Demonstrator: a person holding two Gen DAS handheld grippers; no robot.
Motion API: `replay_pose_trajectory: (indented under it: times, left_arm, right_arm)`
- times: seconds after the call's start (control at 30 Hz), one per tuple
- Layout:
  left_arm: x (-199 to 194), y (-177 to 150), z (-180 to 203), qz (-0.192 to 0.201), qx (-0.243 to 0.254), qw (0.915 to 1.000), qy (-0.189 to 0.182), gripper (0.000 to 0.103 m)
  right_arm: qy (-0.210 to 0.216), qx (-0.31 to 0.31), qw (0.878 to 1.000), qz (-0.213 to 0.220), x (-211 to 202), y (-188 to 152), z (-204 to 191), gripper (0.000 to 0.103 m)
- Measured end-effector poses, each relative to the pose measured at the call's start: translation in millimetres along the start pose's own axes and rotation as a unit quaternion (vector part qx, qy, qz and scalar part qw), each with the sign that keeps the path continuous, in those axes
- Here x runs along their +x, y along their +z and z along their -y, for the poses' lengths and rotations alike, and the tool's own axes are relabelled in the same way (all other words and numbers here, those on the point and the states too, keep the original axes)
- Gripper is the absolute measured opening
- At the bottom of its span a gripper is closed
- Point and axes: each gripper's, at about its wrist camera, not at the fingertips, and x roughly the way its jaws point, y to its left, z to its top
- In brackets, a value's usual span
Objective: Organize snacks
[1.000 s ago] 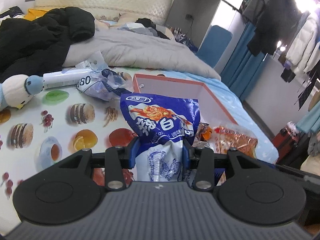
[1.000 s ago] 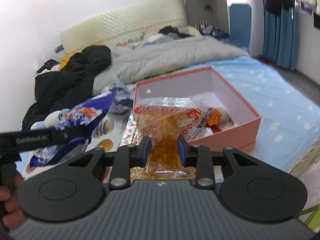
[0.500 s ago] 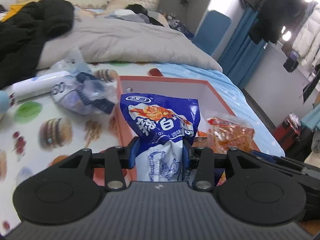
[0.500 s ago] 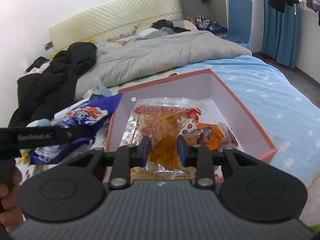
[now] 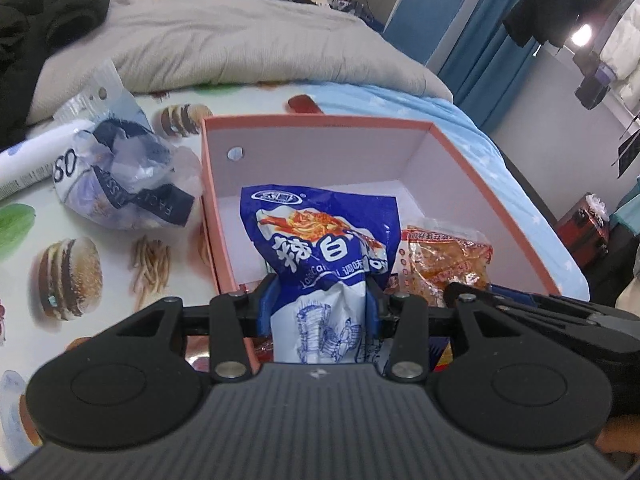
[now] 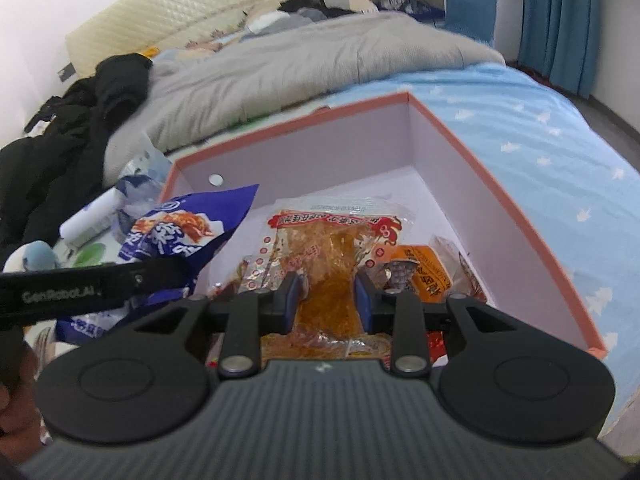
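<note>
two snack packets brought over the pink box at once

on the left, a crumpled blue-and-white plastic bag [image 5: 120,184] and a white tube [image 5: 28,168] are seen lying on the food-print sheet [image 5: 72,272], just beside the box's left wall. the left gripper [image 5: 318,304] is clamped on the lower part of a blue-and-white snack bag [image 5: 320,248], the blue pads pressed into the packet so that it is pinched narrow between them. a second ago this bag was held over the printed sheet with the pink box [image 5: 496,216] behind it; now it is framed by the box's white interior, its top overlapping the back floor of the box. to the right, the right gripper [image 6: 327,300] is closed on a clear packet of orange-brown snack [image 6: 328,248], likewise carried from in front of the near rim to a place above the box floor. small orange packets [image 6: 424,268] are already lying in the near right corner, just beside the held one. whether either packet is touching the floor cannot be told. both loads are judged to be over their target, so that release into the box is all that is left for this pair; the clutter on the sheet is left to be sorted.
</note>
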Motion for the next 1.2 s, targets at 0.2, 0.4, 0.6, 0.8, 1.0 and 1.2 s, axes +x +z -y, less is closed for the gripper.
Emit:
replay_pose_trajectory:
  times: [0.2, 0.4, 0.6, 0.8, 1.0, 1.2]
  left_arm:
    - [3, -1, -1, 0.002, -0.005, 1.0000, -0.002, 0.064]
    - [-33, 3, 9, 0.028, 0.007, 0.9996, 0.001, 0.065]
    - [-96, 2, 22, 0.073, 0.017, 0.9972, 0.002, 0.065]
    - [-154, -13, 36, 0.108, 0.019, 0.9940, -0.003, 0.065]
    - [-211, -31, 56, 0.144, 0.034, 0.9890, -0.003, 0.065]
    - [-260, -54, 76, 0.175, 0.051, 0.9833, 0.000, 0.065]
  right_arm:
    - [-0.001, 0.012, 1.000, -0.013, 10, 4, 7, 0.047]
    - [0.000, 0.024, 1.000, 0.000, -7, 8, 10, 0.053]
    - [0.006, 0.016, 0.999, 0.046, -59, 16, -1, 0.053]
    - [0.011, 0.003, 0.996, 0.089, -117, 16, -12, 0.053]
    - [0.015, -0.001, 0.992, 0.126, -171, 6, -19, 0.053]
    - [0.021, -0.004, 0.988, 0.151, -217, -12, -22, 0.053]
